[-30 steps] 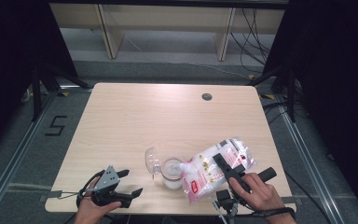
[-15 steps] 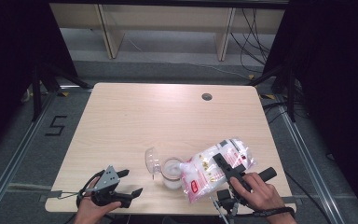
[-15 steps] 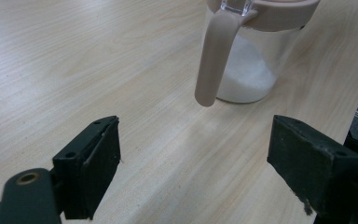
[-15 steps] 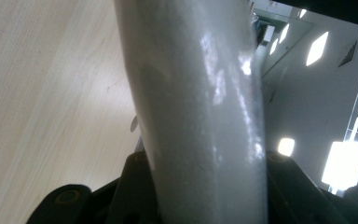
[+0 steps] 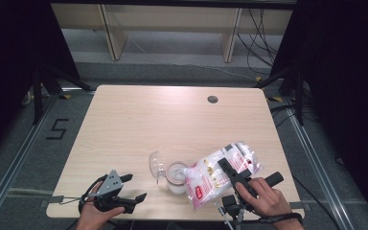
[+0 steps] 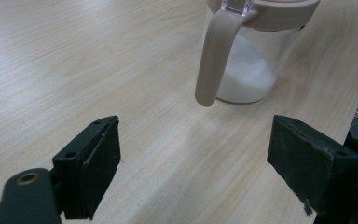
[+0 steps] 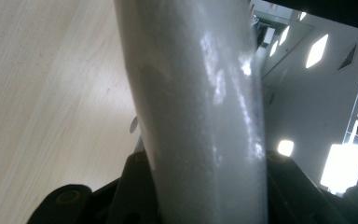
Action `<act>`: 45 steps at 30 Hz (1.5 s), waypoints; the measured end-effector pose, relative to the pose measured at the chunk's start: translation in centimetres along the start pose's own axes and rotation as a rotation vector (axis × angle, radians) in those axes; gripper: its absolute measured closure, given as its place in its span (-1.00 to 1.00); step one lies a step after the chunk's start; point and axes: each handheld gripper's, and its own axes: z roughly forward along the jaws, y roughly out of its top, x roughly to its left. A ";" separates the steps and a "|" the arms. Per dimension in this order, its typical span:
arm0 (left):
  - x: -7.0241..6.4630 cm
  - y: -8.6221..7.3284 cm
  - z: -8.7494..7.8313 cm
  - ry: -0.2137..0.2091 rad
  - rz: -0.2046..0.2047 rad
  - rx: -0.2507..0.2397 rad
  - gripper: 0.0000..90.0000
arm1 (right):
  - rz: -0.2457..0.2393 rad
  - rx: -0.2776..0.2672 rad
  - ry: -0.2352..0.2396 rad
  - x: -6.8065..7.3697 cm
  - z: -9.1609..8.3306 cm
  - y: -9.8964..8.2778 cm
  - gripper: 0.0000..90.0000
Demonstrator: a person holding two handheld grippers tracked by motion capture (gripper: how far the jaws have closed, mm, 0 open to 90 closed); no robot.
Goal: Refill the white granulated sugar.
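While your right gripper (image 5: 231, 168) clamped the bag (image 5: 210, 176) of white grains, its long axis ran down and leftward from the jaws, mouth tipped over the jar (image 5: 176, 176) just beside it; your left gripper (image 5: 130, 188) sat released, jar ahead and farther off, so the right was nearer.

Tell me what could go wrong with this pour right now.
1. The bag, clamped in the right gripper, is tilted with its corner at the jar; the mouth looks small, so powder may spill onto the table.
2. Nothing steadies the jar: the left gripper rests open and apart from it, so a nudge from the bag might shift it.
3. The jar's open lid stands beside the mouth and could get knocked.
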 end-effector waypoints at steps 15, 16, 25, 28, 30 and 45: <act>0.0 0.0 0.0 0.001 -0.002 0.000 -0.63 | -0.001 0.007 0.015 0.0 0.0 -0.1 0.58; 0.0 0.0 0.0 0.000 0.000 0.001 -0.63 | -0.013 0.000 0.010 -0.1 0.1 -0.1 0.58; -0.1 0.0 0.0 0.002 -0.025 -0.001 -0.63 | 0.005 0.027 0.006 0.2 -0.1 -0.5 0.58; 0.0 0.0 0.0 0.001 0.001 0.001 -0.63 | 0.017 0.032 0.022 0.4 0.0 -0.3 0.59; 0.0 0.0 0.0 0.001 0.000 0.000 -0.63 | -0.010 0.015 0.013 0.2 0.1 -0.1 0.59; 0.0 0.0 0.0 0.001 -0.001 0.001 -0.63 | -0.020 0.018 0.006 0.1 0.1 -0.5 0.59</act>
